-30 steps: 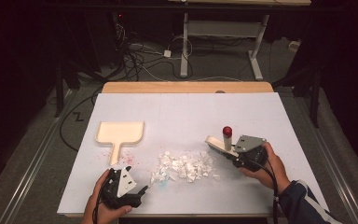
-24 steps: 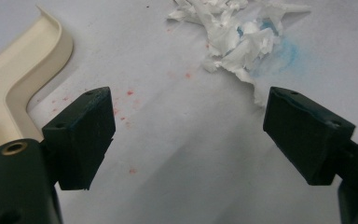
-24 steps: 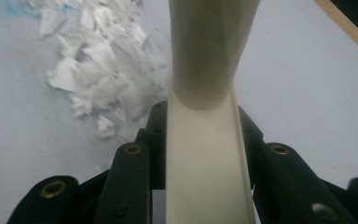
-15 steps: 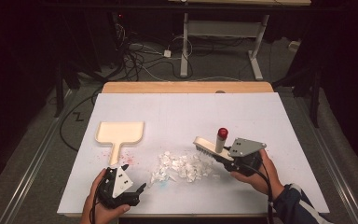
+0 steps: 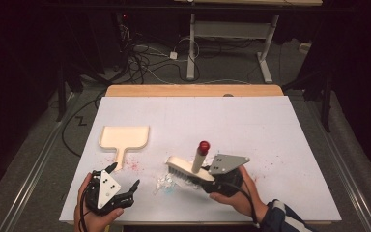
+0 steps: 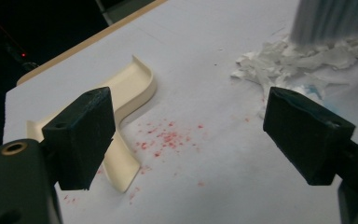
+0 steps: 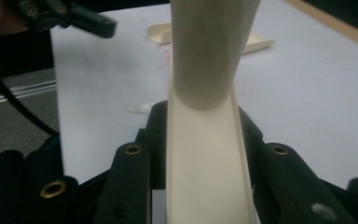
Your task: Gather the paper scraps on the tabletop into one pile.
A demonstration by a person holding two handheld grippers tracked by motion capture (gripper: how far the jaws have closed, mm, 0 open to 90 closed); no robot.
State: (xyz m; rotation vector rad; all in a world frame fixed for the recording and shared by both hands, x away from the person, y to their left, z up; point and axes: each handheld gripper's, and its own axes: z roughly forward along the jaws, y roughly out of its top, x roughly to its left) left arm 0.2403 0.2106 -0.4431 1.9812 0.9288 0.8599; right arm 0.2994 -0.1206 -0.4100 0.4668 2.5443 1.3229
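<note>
Jaws of the left gripper [image 5: 124,181]: spread wide, nothing between them, held low at the near left edge of the white table [image 5: 270,125]; in the left gripper view the two black pads stand well apart over bare tabletop speckled with red flecks [image 6: 165,139]. Left hand [image 5: 92,212]: wrapped around that gripper's body. Dustpan [image 5: 123,138]: cream plastic, lying flat on the left half of the table, handle pointing toward the person, just ahead of the left gripper, untouched. Paper scraps [image 5: 165,182]: small white pile with a bluish trace, near the front edge at centre, partly covered by the brush bristles. Hand brush [image 5: 189,168]: cream body, pale bristles down onto the scraps, handle tilted upward and ending in a red cap [image 5: 204,145]. Jaws of the right gripper [image 5: 212,182]: pinched on the brush body, as the right gripper view shows the cream strip clamped between the black pads; right hand [image 5: 236,195] and a dark striped sleeve enter from the bottom right. Surface: white sheet over a wooden tabletop whose far edge shows as a tan strip. Room: dark, grey floor, loose cables and a white desk frame [image 5: 232,43] behind. Hard to make out: the scrap pile's full extent beneath the brush; right pads' contact faces, blurred and close.
</note>
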